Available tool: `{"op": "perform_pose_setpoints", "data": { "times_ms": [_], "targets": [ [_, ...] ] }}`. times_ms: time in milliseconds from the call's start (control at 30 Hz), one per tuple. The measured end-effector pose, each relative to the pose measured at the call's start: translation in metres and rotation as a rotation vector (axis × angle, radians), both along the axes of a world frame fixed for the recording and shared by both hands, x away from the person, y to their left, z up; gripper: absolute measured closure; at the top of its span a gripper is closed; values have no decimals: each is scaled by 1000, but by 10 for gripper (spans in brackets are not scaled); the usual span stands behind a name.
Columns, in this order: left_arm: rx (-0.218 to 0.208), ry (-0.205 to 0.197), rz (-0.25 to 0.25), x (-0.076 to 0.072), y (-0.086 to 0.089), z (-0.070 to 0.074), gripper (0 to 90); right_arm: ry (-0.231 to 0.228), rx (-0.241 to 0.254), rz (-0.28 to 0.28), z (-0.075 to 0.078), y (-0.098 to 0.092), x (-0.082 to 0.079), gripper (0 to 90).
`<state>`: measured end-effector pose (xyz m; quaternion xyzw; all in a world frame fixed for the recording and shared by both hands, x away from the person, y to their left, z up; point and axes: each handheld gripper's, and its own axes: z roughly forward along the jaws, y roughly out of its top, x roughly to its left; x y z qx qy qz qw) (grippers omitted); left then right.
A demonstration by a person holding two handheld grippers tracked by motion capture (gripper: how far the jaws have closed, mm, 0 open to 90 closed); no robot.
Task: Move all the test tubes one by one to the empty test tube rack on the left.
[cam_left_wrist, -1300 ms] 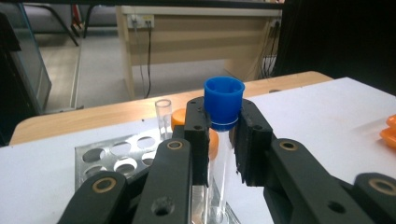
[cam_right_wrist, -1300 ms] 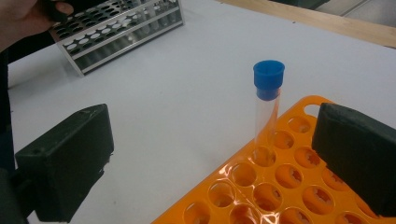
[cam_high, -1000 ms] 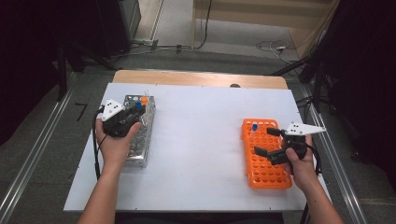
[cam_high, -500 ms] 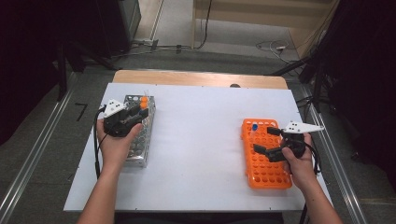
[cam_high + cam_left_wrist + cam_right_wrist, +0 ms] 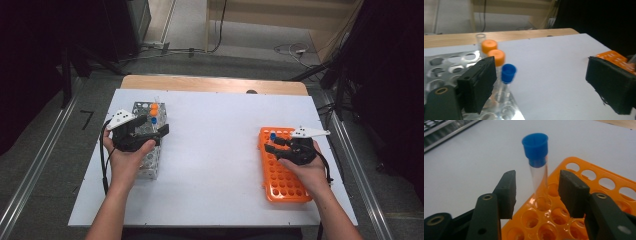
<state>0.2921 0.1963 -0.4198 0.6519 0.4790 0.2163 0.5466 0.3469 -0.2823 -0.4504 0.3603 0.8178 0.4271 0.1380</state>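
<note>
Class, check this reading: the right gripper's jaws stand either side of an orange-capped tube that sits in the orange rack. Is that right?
Not quite: the cap is blue, not orange. The right gripper view shows the right gripper with its jaws, which have just been closing, either side of the blue-capped tube standing in the orange rack, a gap still on each side.

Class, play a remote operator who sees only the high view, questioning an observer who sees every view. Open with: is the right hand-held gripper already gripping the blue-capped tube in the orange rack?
Observer: Not yet. The right hand-held gripper has just been closing its jaws. The blue-capped tube stands upright between them in the orange rack, with a gap on each side.
Operator: And the left one?
Observer: The left hand-held gripper has just been opening its jaws, now wide. Between them, a second blue-capped tube in the metal rack stands close beside one jaw.
Operator: Anything behind it?
Observer: Two orange-capped tubes and one uncapped clear tube.
</note>
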Motion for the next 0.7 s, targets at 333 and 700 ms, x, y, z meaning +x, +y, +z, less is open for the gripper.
{"op": "perform_pose_setpoints", "data": {
  "times_ms": [333,700],
  "targets": [
    [-9,1,-68,-15,-15,3,29,38,-83,-34,-9,4,7,617],
    [9,-1,-113,-22,-29,5,30,-5,-124,-17,-9,8,4,743]
  ]
}}
